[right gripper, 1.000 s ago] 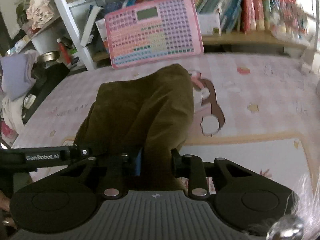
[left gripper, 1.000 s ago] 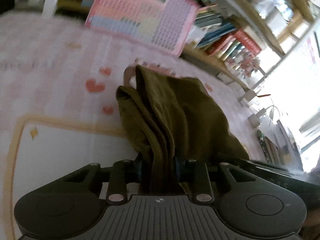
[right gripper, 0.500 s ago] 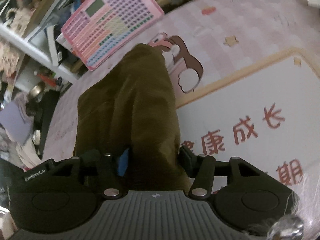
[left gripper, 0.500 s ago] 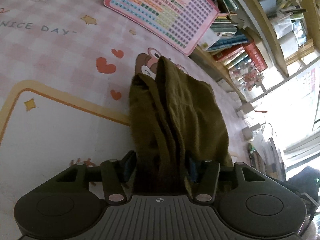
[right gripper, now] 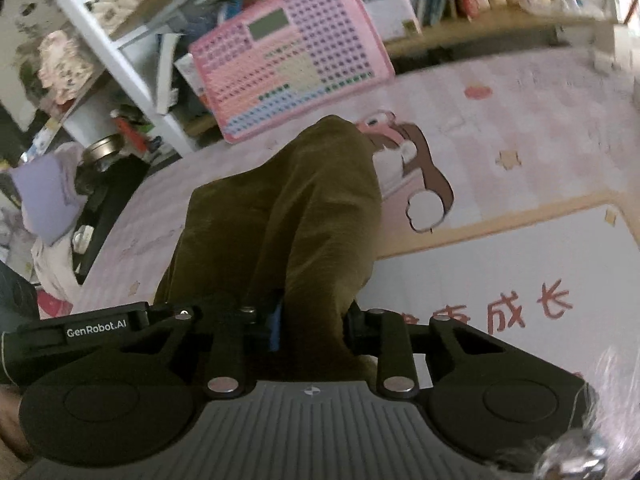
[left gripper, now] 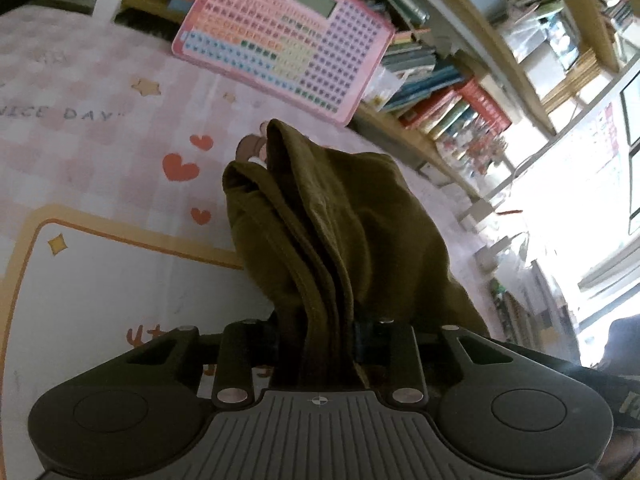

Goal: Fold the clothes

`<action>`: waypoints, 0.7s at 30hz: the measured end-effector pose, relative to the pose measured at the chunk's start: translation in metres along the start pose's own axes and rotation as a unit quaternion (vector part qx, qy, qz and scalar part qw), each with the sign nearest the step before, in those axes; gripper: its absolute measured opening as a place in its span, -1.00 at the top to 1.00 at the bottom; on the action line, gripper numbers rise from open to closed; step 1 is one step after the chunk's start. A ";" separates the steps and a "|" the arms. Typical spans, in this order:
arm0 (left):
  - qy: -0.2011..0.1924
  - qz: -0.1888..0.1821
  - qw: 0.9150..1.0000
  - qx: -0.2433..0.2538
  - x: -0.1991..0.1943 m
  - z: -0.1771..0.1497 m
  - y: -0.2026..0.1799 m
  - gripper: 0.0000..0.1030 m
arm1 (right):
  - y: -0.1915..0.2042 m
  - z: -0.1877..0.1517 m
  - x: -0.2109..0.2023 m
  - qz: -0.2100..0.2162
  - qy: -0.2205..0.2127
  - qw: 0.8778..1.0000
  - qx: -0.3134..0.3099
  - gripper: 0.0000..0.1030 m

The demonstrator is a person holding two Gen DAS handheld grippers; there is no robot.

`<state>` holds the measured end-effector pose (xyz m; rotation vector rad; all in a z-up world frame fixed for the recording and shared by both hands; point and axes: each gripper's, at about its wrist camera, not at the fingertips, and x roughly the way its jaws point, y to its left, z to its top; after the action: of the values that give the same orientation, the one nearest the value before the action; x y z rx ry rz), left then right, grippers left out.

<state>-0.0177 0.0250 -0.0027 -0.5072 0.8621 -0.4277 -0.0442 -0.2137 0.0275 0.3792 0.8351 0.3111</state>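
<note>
Between the two black fingers of the left gripper (left gripper: 316, 336) sits a thick bunch of the olive-green cloth garment (left gripper: 332, 232); its jaws are closing, and the pads press on the gathered folds from both sides. From that pinch the cloth runs forward and away in several long ridges, ending in a rounded edge that lies on the pink checked mat with hearts and stars (left gripper: 100, 128). In the right wrist view the right gripper (right gripper: 314, 330) likewise has the same garment (right gripper: 288, 208) bunched between its fingers, its jaws closing with the pads squeezing the fabric. Ahead of it the cloth spreads in a broad smooth fold, wider toward the left of the view, with its far end over a printed cartoon figure on the mat (right gripper: 520, 128). Part of the left gripper's black body, with white lettering, shows at the lower left of that view, just beside the right one. Beyond the garment, well apart from it, a pink rectangular toy keyboard board (left gripper: 284, 36) leans against a wooden bookshelf full of books (left gripper: 452, 100).
</note>
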 end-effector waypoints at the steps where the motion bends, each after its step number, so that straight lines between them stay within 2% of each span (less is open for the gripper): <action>1: -0.003 0.000 1.000 0.001 -0.002 -0.001 -0.002 0.45 | 0.001 0.000 -0.003 0.001 -0.003 1.000 -0.005 0.50; 12: -0.025 0.024 0.999 0.024 -0.012 -0.011 -0.035 0.45 | -0.003 0.000 -0.023 0.018 -0.010 0.999 -0.034 0.50; 21: -0.039 0.050 0.998 0.020 -0.004 -0.014 -0.073 0.45 | -0.036 0.015 -0.035 0.055 -0.002 0.998 -0.044 0.50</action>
<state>-0.0421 -0.0348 0.0338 -0.4400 0.7987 -0.3311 -0.0501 -0.2627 0.0439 0.3451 0.7962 0.4484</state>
